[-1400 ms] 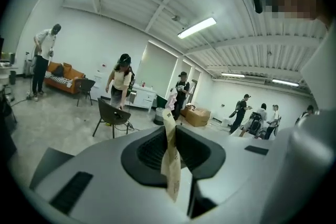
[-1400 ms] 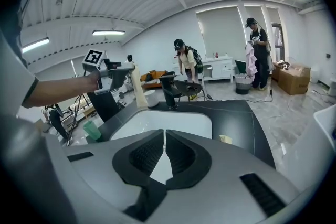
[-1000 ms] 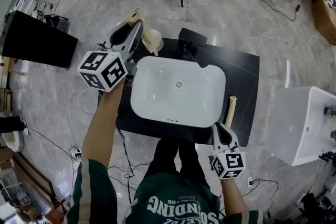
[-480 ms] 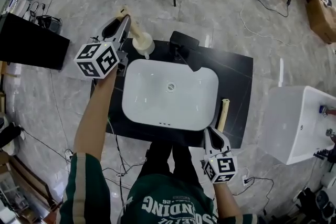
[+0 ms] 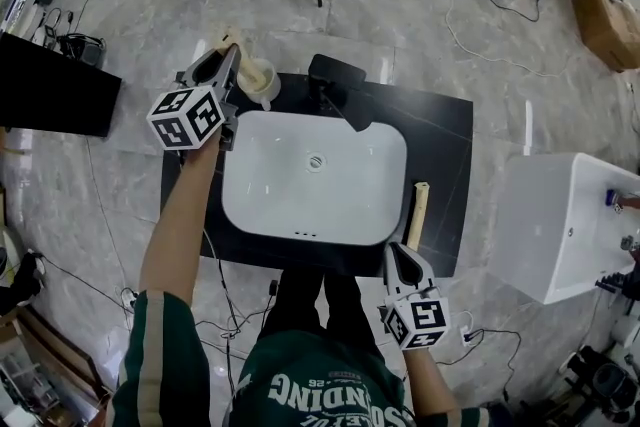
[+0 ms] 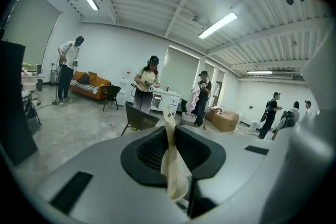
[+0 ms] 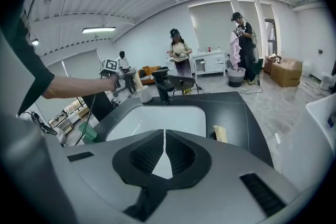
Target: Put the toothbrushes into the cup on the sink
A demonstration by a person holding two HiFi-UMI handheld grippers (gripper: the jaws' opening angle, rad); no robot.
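While clamping first toothbrush (image 6: 173,176) in left claw (image 6: 170,131) by cup (image 5: 262,81), expect light, stiff, slightly slick handle. With right claw (image 7: 164,136) pressed together, empty, take second toothbrush (image 5: 415,213), flat on worktop (image 5: 440,145) beside basin (image 5: 330,205), mid-handle.

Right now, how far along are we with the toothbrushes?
Done: nothing released yet. In hand: the left gripper is shut on one toothbrush, its lower end at the cup. Left: let go, then fetch the second toothbrush lying on the counter right of the basin, just ahead of the shut, empty right gripper.
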